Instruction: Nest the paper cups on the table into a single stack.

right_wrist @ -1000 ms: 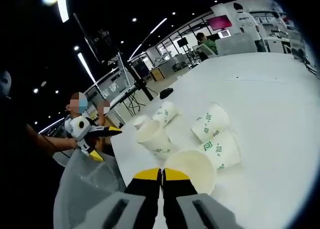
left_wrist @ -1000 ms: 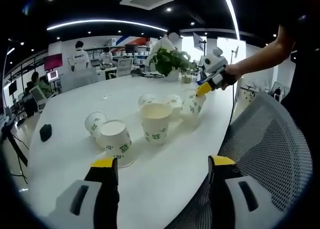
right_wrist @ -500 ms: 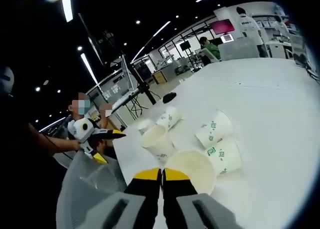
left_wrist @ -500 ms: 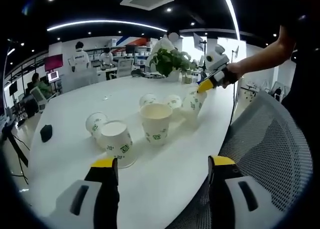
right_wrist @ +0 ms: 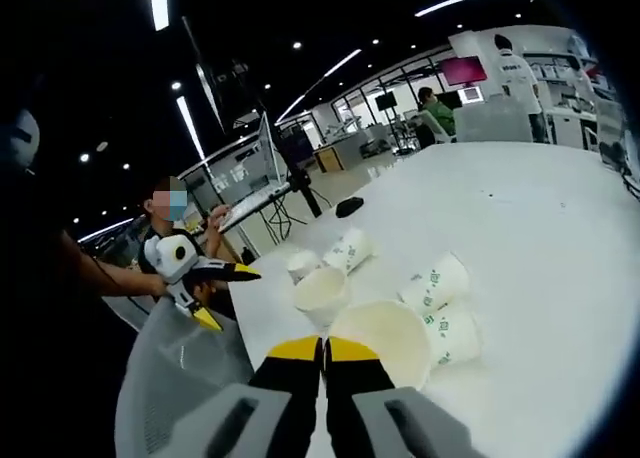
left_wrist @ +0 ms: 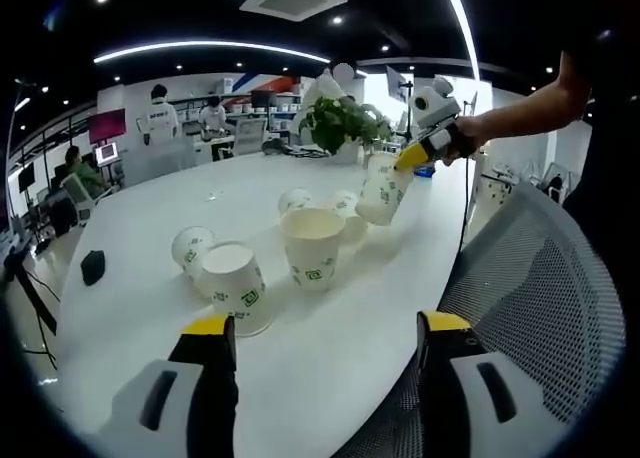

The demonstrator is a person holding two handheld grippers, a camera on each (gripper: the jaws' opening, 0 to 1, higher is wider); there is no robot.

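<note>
While pinched, tapered paper cup (right_wrist: 388, 340) hangs tilted.

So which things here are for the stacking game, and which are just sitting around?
For the job:
- held cup in the right gripper
- upright cups
- cups lying on their sides
- left gripper

Just lying about:
- potted plant
- small black object
- mesh chair

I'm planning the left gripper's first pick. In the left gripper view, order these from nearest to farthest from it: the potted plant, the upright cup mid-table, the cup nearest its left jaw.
1. Cup nearest the left jaw, just ahead, left.
2. Upright cup, mid-table.
3. Potted plant, far edge.
</note>
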